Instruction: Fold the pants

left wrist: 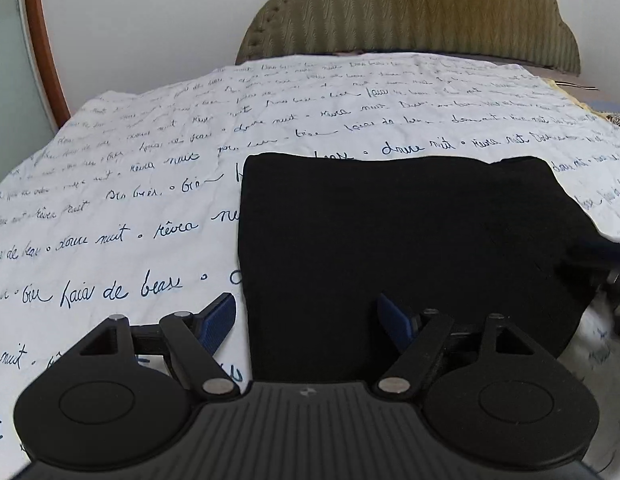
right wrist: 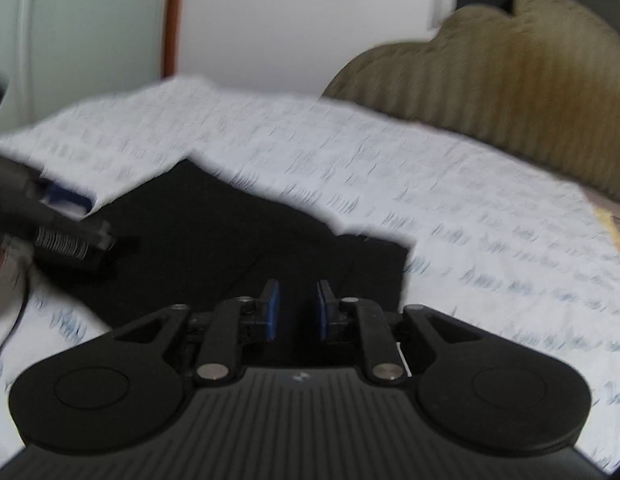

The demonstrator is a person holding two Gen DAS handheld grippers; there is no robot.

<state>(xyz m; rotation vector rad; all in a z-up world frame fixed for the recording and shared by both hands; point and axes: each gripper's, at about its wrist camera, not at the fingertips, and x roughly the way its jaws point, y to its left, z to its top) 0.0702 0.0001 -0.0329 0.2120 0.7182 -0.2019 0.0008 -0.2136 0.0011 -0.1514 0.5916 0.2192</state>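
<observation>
Black pants [left wrist: 390, 248] lie folded into a rough rectangle on the white sheet [left wrist: 129, 200]. My left gripper [left wrist: 305, 324] is open wide and low over the pants' near left edge, one blue pad [left wrist: 219, 324] over the sheet, the other over the cloth, nothing between them. In the blurred right wrist view the pants [right wrist: 213, 240] lie ahead of my right gripper [right wrist: 297, 310]. Its blue pads [right wrist: 273, 308] stand close together with a narrow gap, and I see no cloth caught in it. The left gripper [right wrist: 69, 216] shows there at the pants' left side.
The sheet, printed with blue handwriting, covers a bed. An olive padded headboard [left wrist: 410, 12] stands at the far end against a white wall. A brown frame [left wrist: 41, 40] runs up the left. A blurred dark part of the right gripper [left wrist: 614, 256] enters at the right edge.
</observation>
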